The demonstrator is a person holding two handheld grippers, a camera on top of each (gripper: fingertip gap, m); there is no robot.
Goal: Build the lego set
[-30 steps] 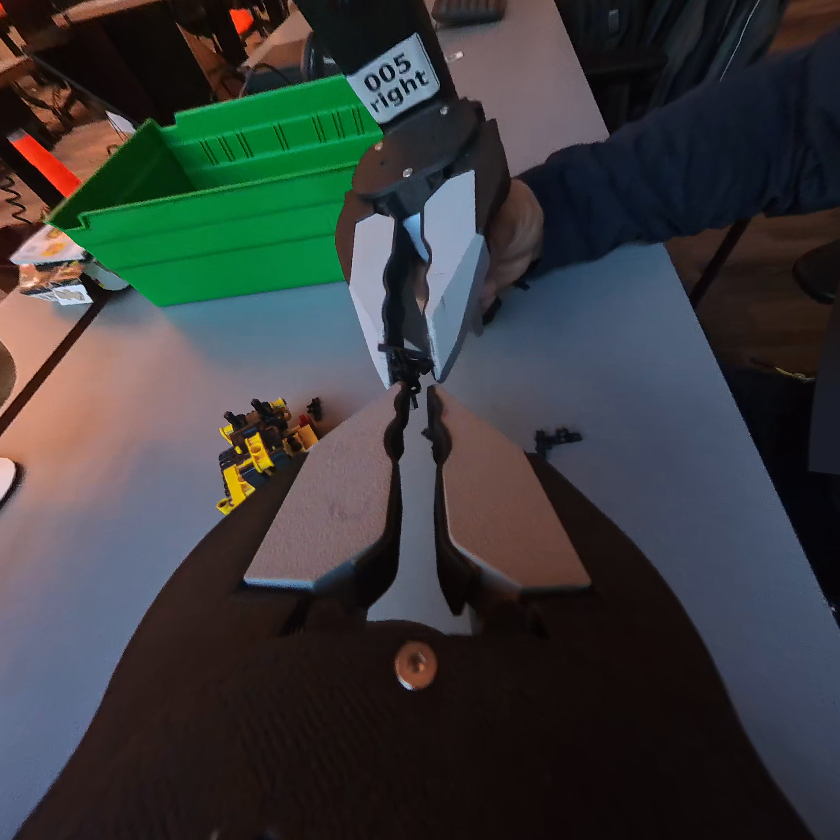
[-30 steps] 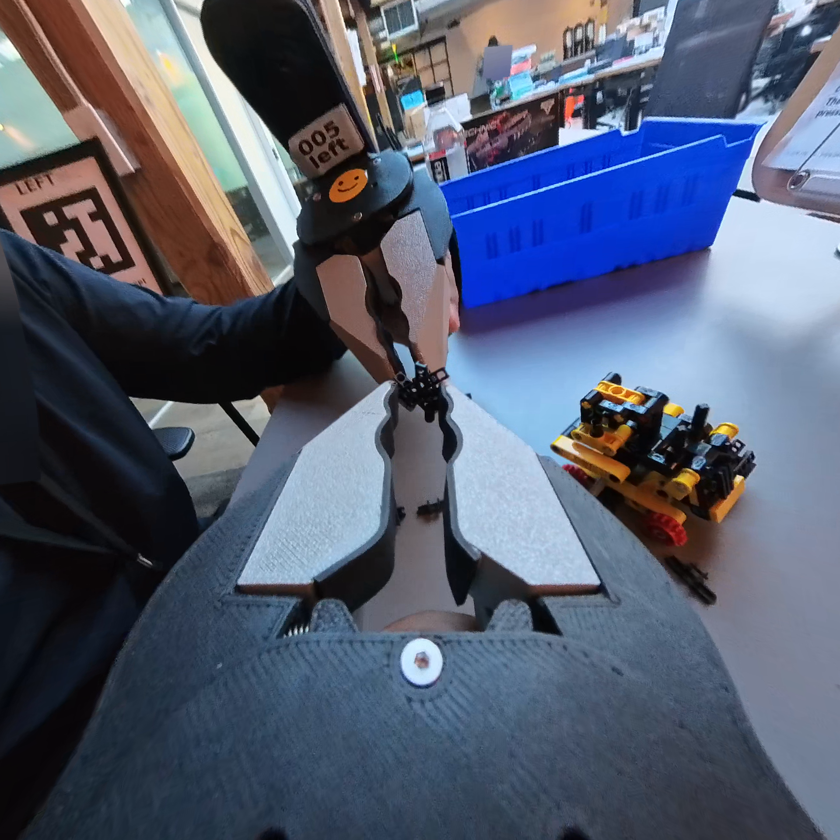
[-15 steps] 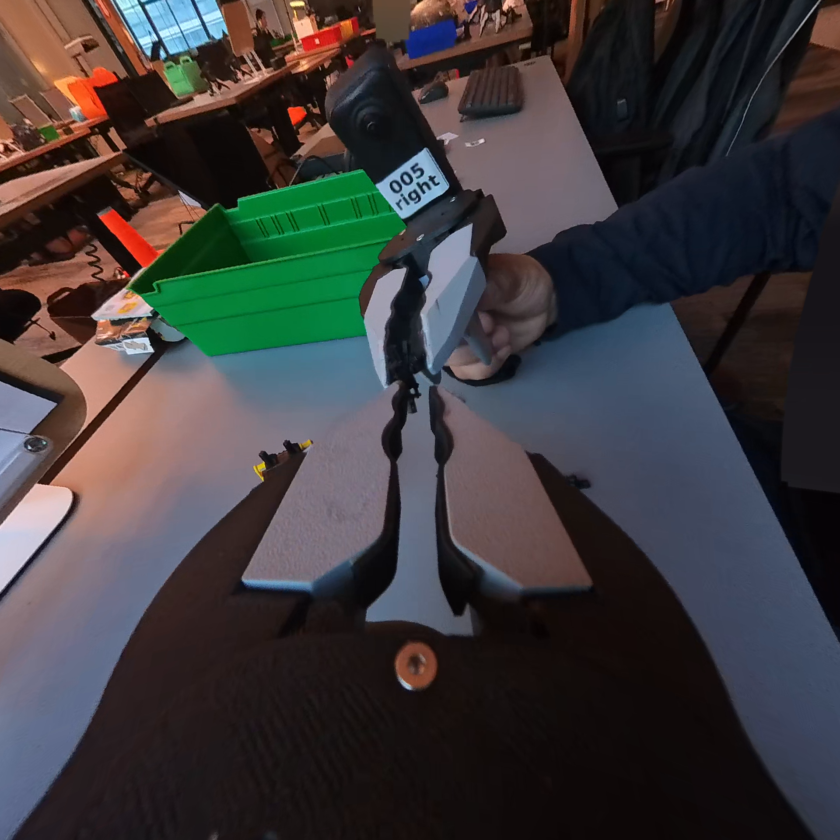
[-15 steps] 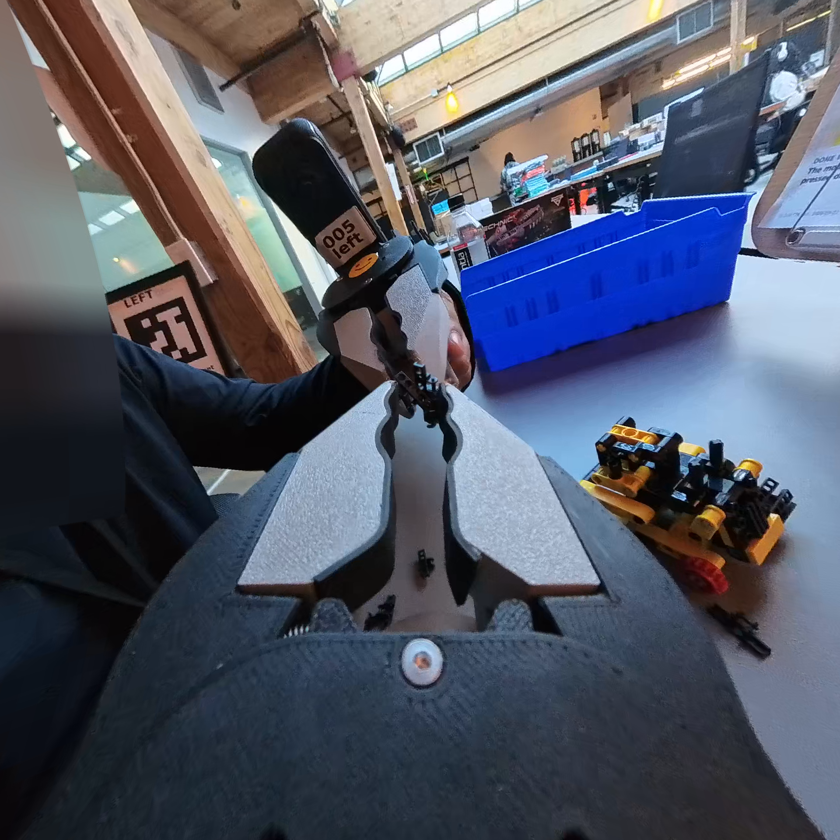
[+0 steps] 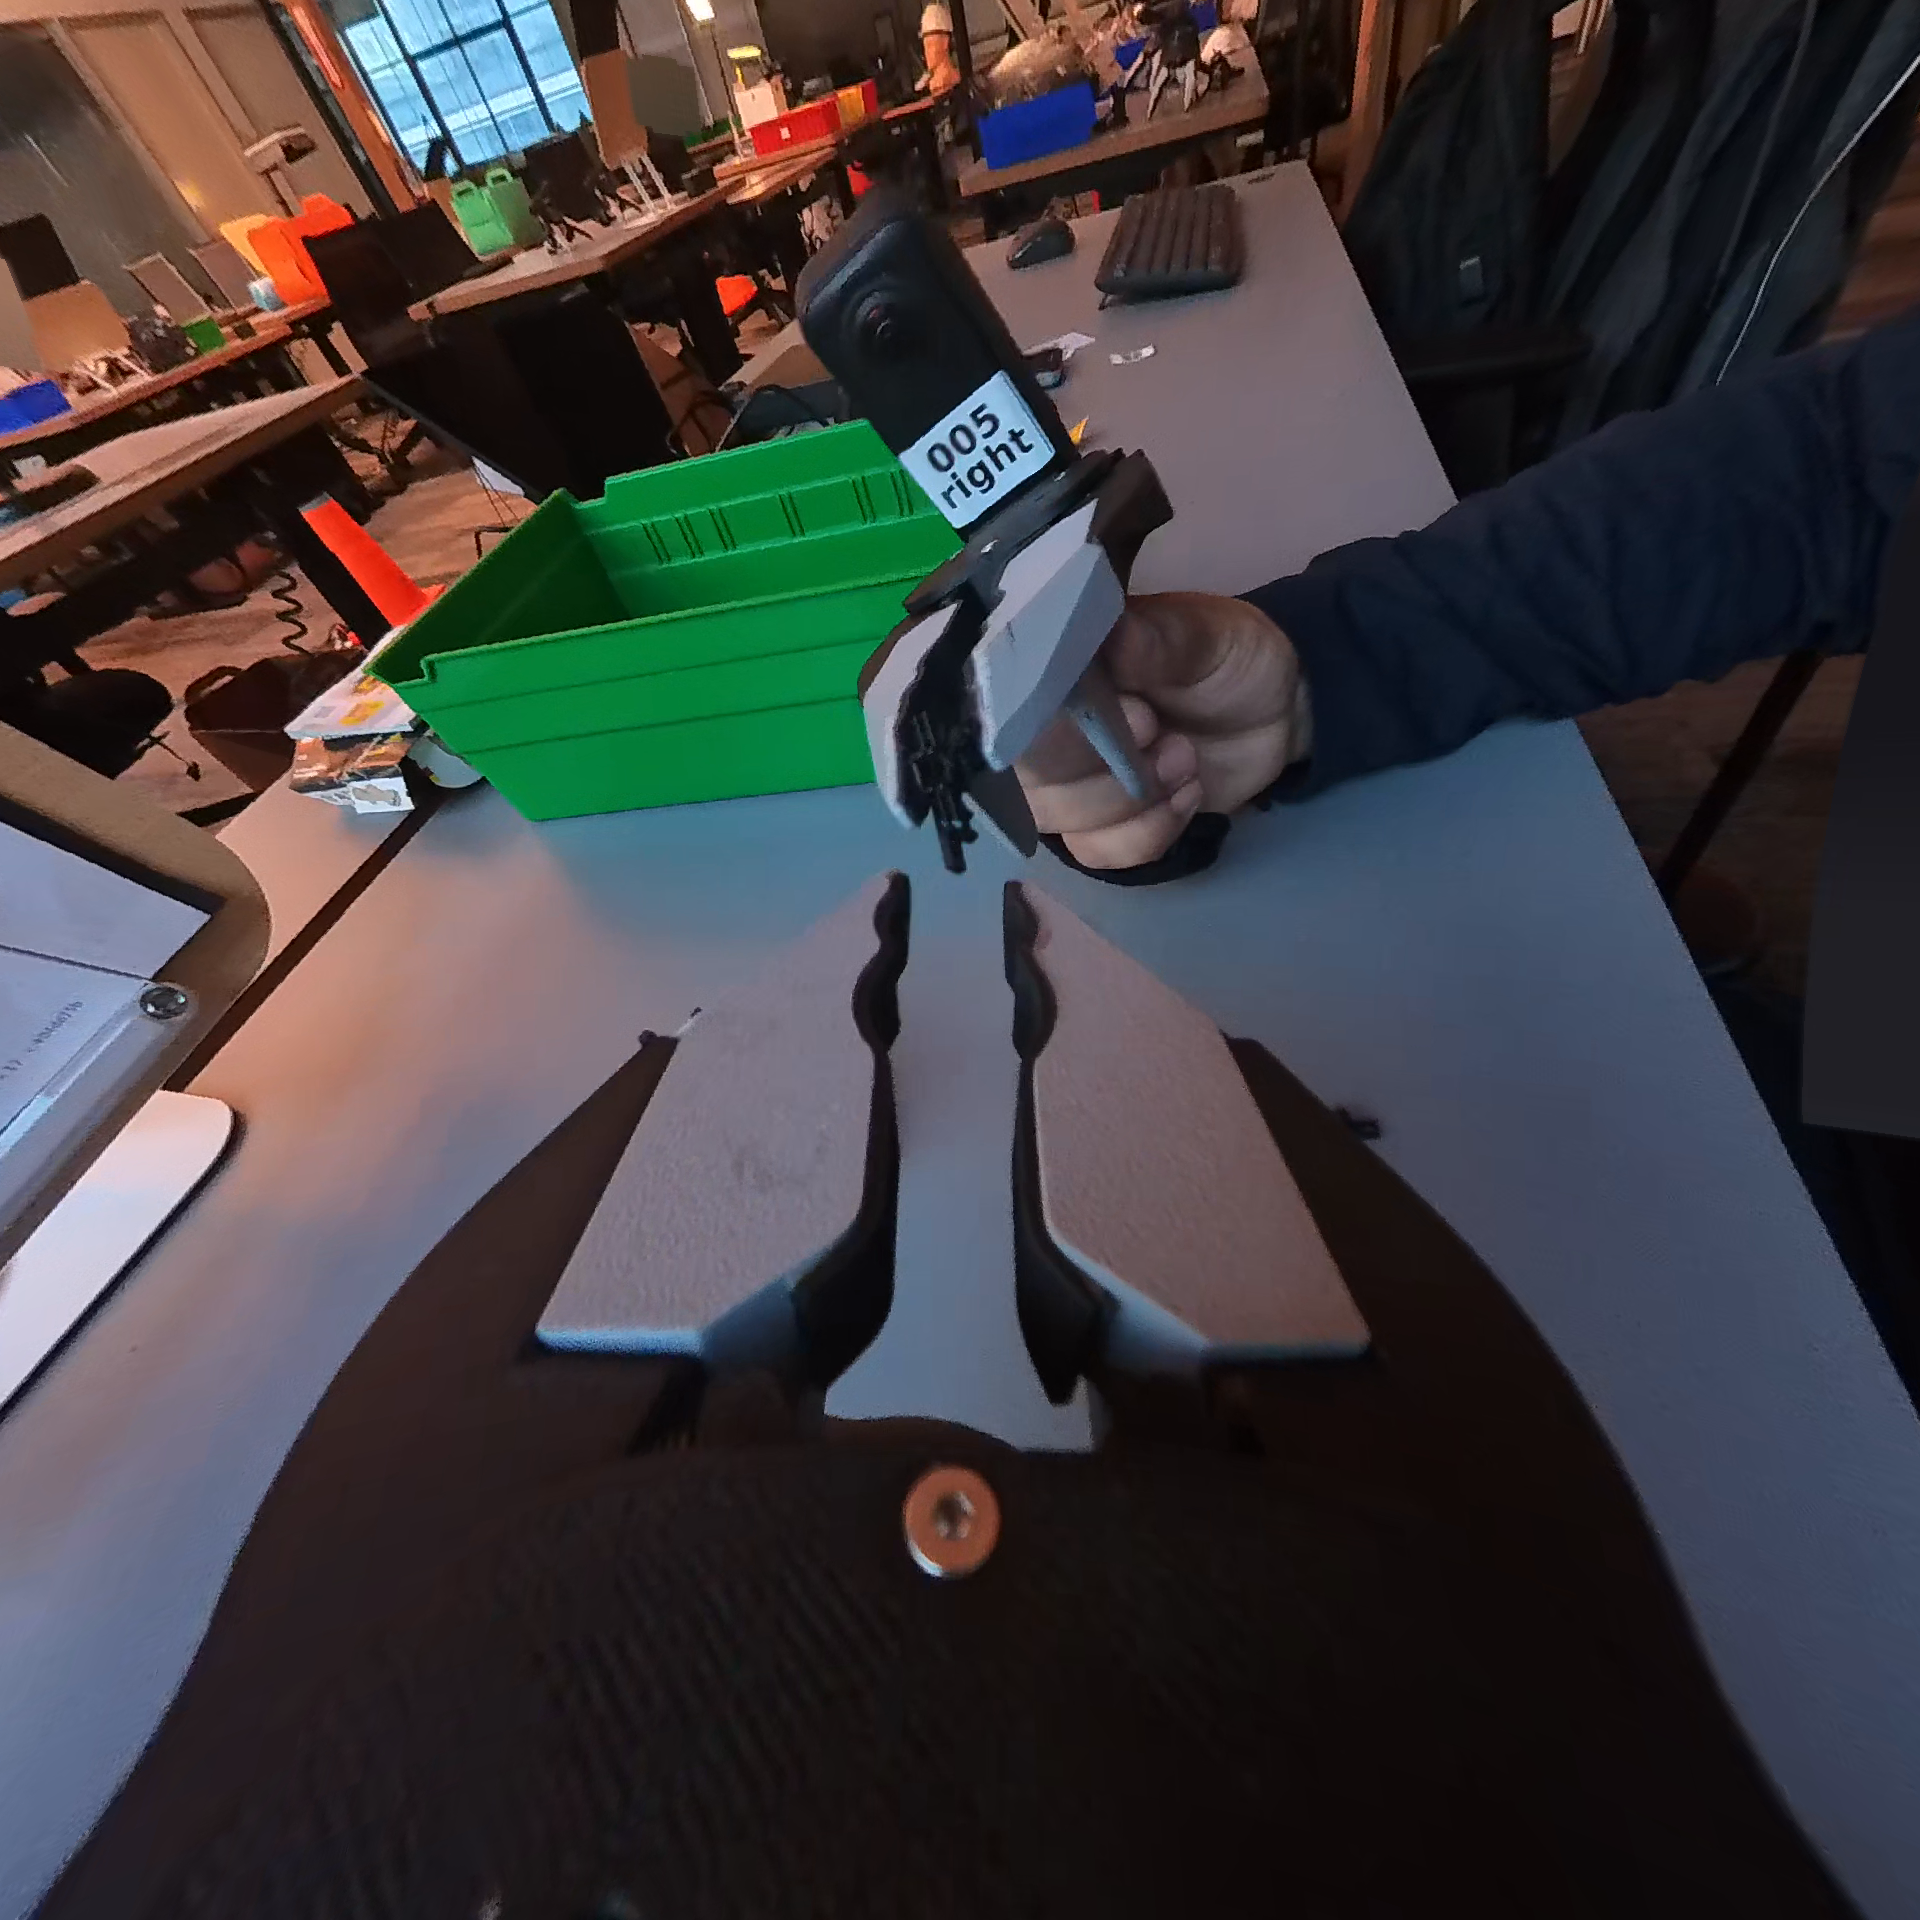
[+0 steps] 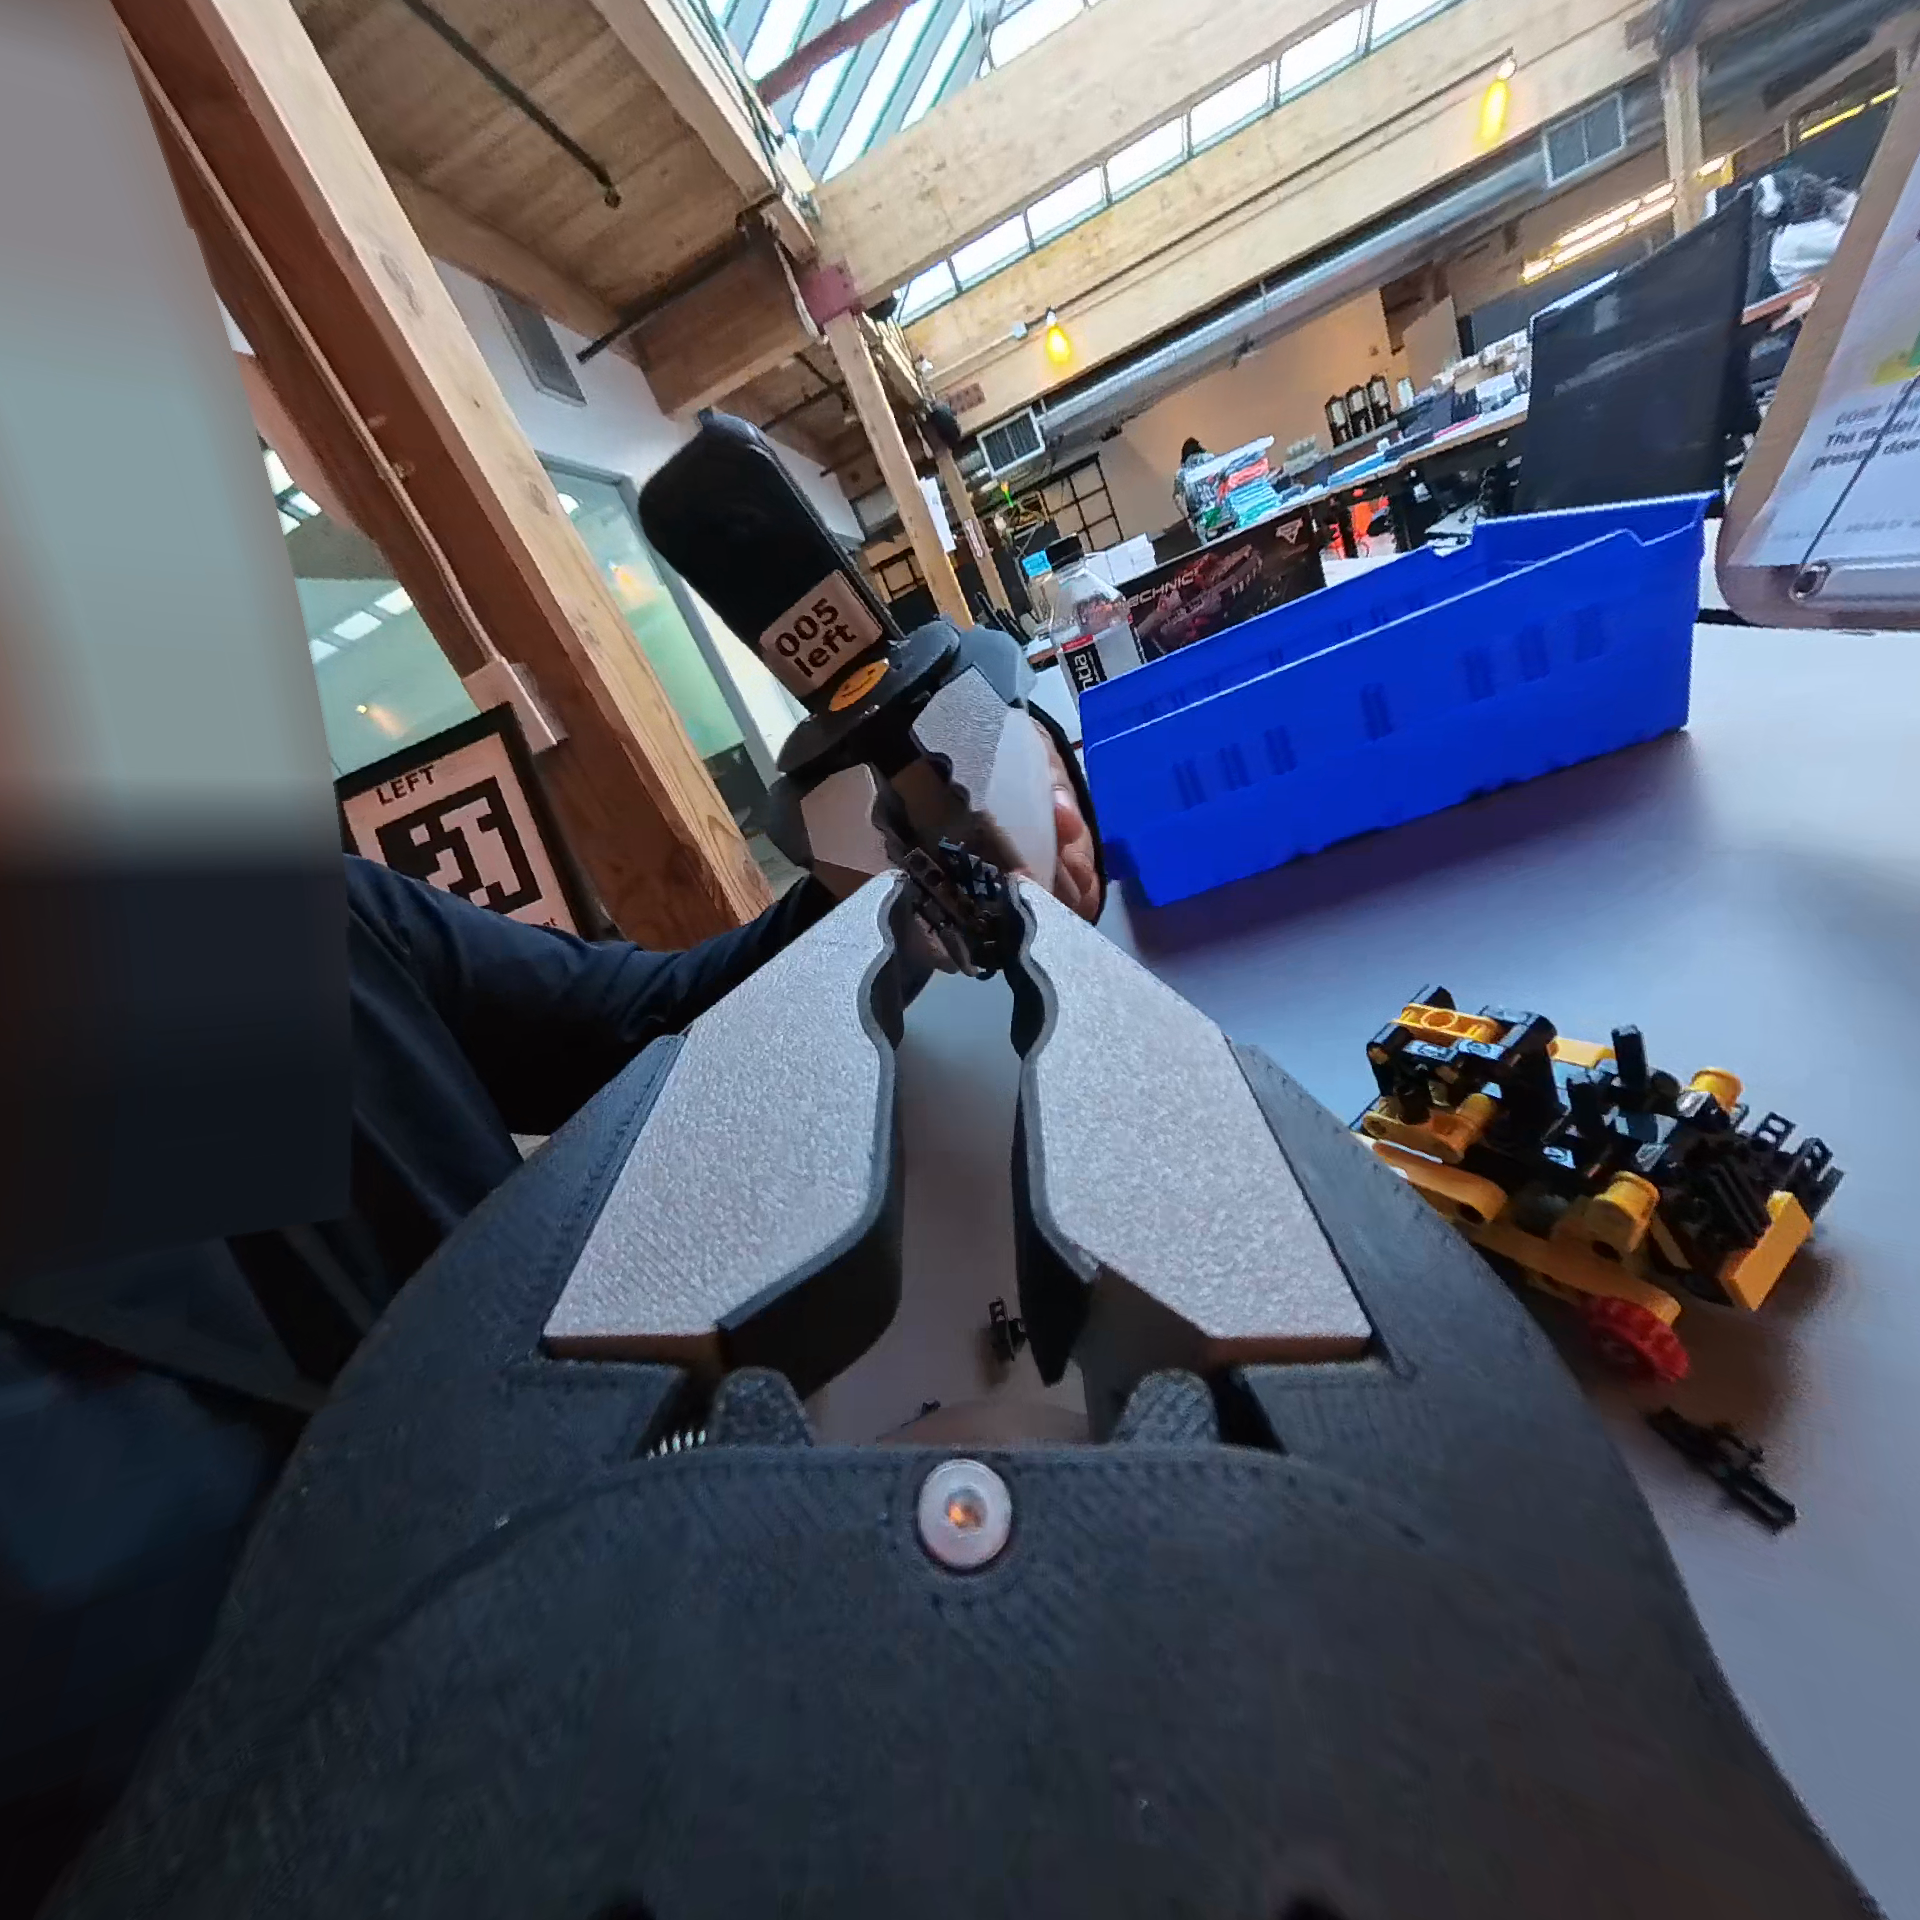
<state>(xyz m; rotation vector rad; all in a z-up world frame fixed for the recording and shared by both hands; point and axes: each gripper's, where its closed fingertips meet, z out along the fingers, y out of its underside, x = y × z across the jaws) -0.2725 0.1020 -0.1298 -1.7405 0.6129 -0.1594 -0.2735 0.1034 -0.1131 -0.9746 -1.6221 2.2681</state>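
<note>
My right gripper [image 6: 956, 896] is shut on a small black lego piece [image 6: 954, 909] and holds it above the table. The same gripper [image 5: 940, 795] shows in the left wrist view, held by a hand, with the black piece [image 5: 940, 774] sticking out of its tips. My left gripper [image 5: 954, 896] is slightly open and empty, just short of that piece. It also shows in the right wrist view [image 6: 935, 800], right behind the piece. The partly built yellow and black lego vehicle [image 6: 1579, 1164] with a red wheel sits on the table to the right.
A blue bin [image 6: 1403, 748] stands behind the vehicle and a green bin [image 5: 675, 665] at the far left of the table. Small black pieces [image 6: 1725, 1465] [image 5: 1351, 1122] lie loose on the table. A board on a stand [image 5: 83, 987] is at the left edge. Less than 4 cm separates the two grippers' tips.
Both grippers rose and tilted up from the table. My left gripper opened a little and came off the black piece, which stays in the right gripper.
</note>
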